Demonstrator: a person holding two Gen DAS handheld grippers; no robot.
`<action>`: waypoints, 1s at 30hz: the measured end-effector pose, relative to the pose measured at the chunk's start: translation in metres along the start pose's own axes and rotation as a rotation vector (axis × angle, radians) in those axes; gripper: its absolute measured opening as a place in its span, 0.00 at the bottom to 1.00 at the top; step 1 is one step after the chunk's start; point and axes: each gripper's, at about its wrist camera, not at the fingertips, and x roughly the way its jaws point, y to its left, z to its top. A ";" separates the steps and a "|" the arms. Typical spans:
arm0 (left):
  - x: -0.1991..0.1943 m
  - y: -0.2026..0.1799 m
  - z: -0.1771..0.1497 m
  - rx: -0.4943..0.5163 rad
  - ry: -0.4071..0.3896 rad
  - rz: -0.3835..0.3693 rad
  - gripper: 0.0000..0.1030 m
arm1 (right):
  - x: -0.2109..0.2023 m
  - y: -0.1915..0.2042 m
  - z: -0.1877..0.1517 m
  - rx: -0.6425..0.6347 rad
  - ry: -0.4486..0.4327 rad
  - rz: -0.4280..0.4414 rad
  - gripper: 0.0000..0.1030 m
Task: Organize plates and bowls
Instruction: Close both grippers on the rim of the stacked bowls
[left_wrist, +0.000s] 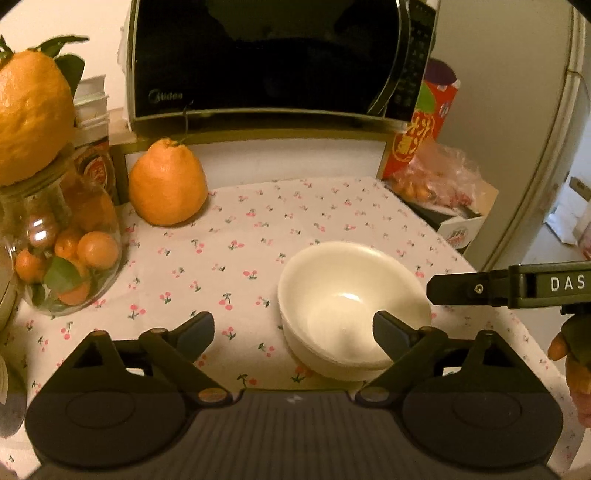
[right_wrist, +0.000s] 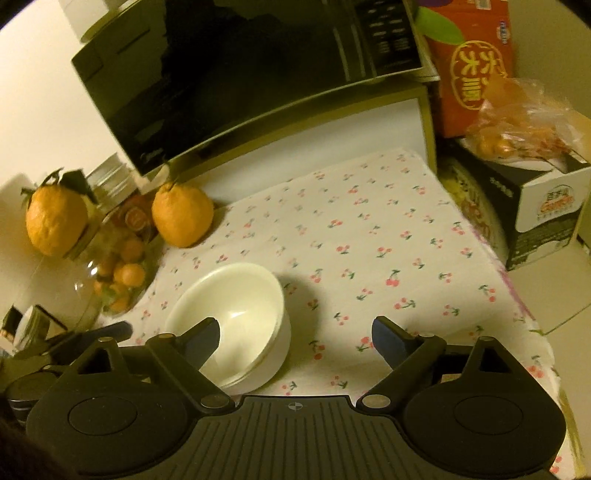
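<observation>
Left wrist view: left gripper (left_wrist: 293, 332) spread wide, holding nothing.
Right wrist view: right gripper (right_wrist: 295, 338) likewise spread, empty.
Bowls (left_wrist: 345, 306): white stack on the cherry-print cloth (left_wrist: 258, 229), before the microwave (left_wrist: 266, 59).

A microwave (left_wrist: 266, 59), a large orange (left_wrist: 168, 182), and a fruit jar (left_wrist: 62, 251) on cherry-print cloth (left_wrist: 240, 251).
</observation>
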 end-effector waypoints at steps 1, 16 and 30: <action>0.002 0.001 0.000 -0.006 0.006 -0.004 0.86 | 0.003 0.002 -0.001 -0.009 0.005 0.002 0.89; 0.015 0.007 0.002 -0.057 0.065 -0.057 0.54 | 0.032 0.008 -0.003 0.027 0.072 0.052 0.89; 0.023 0.012 0.004 -0.143 0.098 -0.100 0.27 | 0.041 0.002 0.004 0.096 0.095 0.113 0.55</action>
